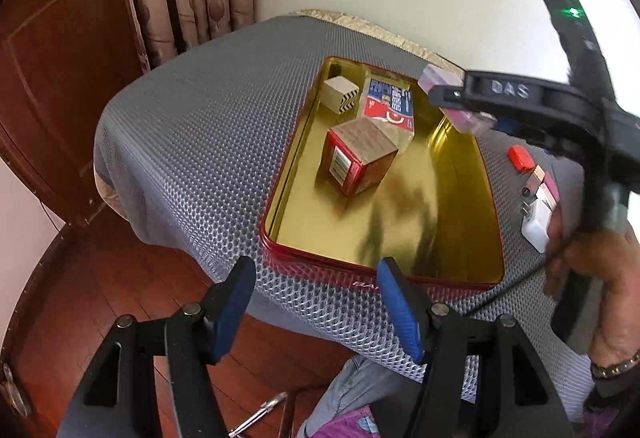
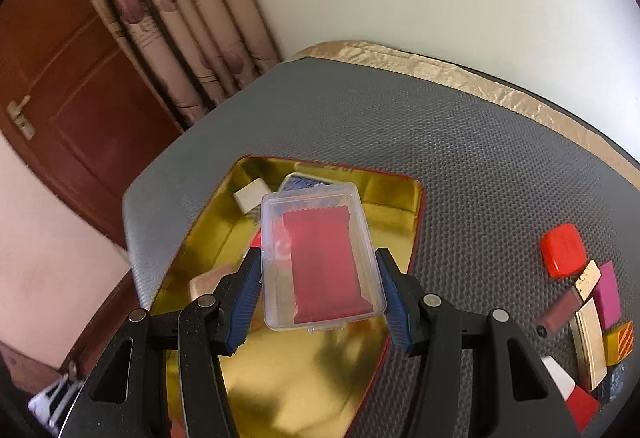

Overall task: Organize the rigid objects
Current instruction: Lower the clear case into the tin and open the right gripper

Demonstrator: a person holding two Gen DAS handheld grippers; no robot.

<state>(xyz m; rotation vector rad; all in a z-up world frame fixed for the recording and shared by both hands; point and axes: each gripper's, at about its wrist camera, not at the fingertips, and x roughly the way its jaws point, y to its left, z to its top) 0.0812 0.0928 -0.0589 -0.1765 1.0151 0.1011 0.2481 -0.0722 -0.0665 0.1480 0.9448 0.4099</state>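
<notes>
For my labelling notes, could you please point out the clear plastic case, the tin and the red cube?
clear plastic case (image 2: pixel 320 258): right wrist view, lid centre.
tin (image 1: pixel 400 230): left wrist view, bare gold floor.
red cube (image 2: pixel 562 249): right wrist view, top face.

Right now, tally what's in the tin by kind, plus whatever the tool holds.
Small boxes in the tin: 2 (striped cube, red carton)
Blue-and-red packs: 1
Clear cases in the right tool: 1
Total: 4

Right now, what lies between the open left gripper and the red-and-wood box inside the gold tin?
In the left wrist view, only the red near rim and bare gold floor of the tin lie between the left gripper and the red-and-wood box.
</notes>
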